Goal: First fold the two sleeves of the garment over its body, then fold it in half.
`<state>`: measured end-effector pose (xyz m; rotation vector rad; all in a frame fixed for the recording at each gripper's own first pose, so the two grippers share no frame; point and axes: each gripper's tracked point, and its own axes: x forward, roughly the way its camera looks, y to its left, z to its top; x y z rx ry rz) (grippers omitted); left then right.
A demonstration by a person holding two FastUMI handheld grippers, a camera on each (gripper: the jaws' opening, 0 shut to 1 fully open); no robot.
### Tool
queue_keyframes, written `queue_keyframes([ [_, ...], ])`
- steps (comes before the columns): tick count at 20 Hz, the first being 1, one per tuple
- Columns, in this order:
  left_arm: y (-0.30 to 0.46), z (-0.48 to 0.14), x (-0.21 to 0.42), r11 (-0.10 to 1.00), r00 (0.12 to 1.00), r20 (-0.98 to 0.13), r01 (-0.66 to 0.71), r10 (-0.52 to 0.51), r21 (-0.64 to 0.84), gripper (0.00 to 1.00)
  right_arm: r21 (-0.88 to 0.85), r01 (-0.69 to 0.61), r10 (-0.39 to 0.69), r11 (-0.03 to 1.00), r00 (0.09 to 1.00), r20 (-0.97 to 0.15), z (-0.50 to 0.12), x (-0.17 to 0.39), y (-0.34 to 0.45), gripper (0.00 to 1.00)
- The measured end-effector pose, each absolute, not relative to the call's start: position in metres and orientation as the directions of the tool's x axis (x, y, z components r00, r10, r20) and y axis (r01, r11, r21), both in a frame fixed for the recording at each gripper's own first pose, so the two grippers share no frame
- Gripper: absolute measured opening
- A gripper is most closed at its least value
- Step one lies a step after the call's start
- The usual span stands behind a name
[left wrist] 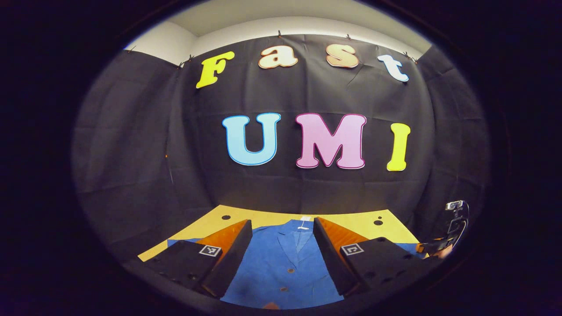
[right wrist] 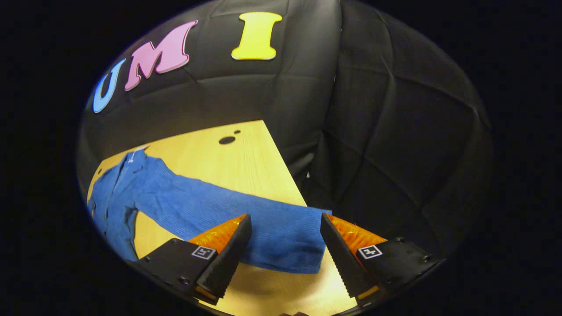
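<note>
Both tongs gape wide: left [left wrist: 283, 254] over jacket [left wrist: 281, 263], right [right wrist: 283, 250] over sleeve [right wrist: 246, 215] (flat).

No legible text appears; the square markers [right wrist: 203, 252] on the fingers carry only coded patterns.

Both low over garment [left wrist: 285, 263], seemingly

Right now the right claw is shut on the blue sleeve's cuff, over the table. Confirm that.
Not shut: in the right gripper view the right claw is open, its fingers either side of the sleeve cuff over the table.
</note>
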<state>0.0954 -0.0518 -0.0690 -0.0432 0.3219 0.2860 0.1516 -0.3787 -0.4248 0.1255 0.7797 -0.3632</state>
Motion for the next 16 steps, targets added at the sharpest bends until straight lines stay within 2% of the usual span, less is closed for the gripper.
queue_keyframes([
  [1, -0.053, -0.069, 0.095, 0.956, 0.903, -0.324, -0.294, 0.281, 0.009, 0.81, -0.021, 0.371, -0.268, 0.928, 0.630, -0.729, -0.432, 0.148, -0.380, 1.00],
  [2, -0.054, -0.069, 0.094, 0.953, 0.899, -0.327, -0.303, 0.293, 0.021, 0.81, -0.014, 0.379, -0.262, 0.925, 0.613, -0.746, -0.440, 0.146, -0.379, 0.94],
  [3, -0.054, -0.069, 0.094, 0.950, 0.895, -0.328, -0.310, 0.304, 0.035, 0.81, -0.003, 0.392, -0.255, 0.920, 0.593, -0.764, -0.451, 0.143, -0.379, 0.94],
  [4, -0.056, -0.071, 0.093, 0.948, 0.891, -0.330, -0.314, 0.311, 0.046, 0.81, 0.013, 0.406, -0.233, 0.914, 0.551, -0.801, -0.461, 0.135, -0.375, 1.00],
  [5, -0.058, -0.071, 0.092, 0.947, 0.888, -0.335, -0.317, 0.316, 0.054, 0.81, 0.007, 0.403, -0.251, 0.915, 0.584, -0.772, -0.456, 0.142, -0.377, 0.94],
  [7, -0.063, -0.073, 0.092, 0.947, 0.885, -0.342, -0.315, 0.316, 0.060, 0.81, 0.002, 0.389, -0.243, 0.921, 0.579, -0.778, -0.463, 0.137, -0.376, 1.00],
  [11, -0.073, -0.077, 0.098, 0.949, 0.884, -0.348, -0.310, 0.311, 0.060, 0.81, 0.008, 0.398, -0.255, 0.917, 0.602, -0.756, -0.459, 0.140, -0.379, 1.00],
  [12, -0.079, -0.076, 0.099, 0.952, 0.887, -0.349, -0.302, 0.303, 0.059, 0.82, 0.012, 0.407, -0.256, 0.913, 0.597, -0.760, -0.461, 0.140, -0.379, 0.93],
  [13, -0.082, -0.072, 0.101, 0.954, 0.893, -0.340, -0.293, 0.296, 0.062, 0.81, 0.017, 0.419, -0.259, 0.908, 0.593, -0.763, -0.458, 0.140, -0.380, 0.98],
  [16, -0.087, -0.064, 0.101, 0.957, 0.906, -0.307, -0.274, 0.289, 0.094, 0.82, 0.013, 0.417, -0.256, 0.909, 0.582, -0.772, -0.459, 0.139, -0.378, 0.98],
])
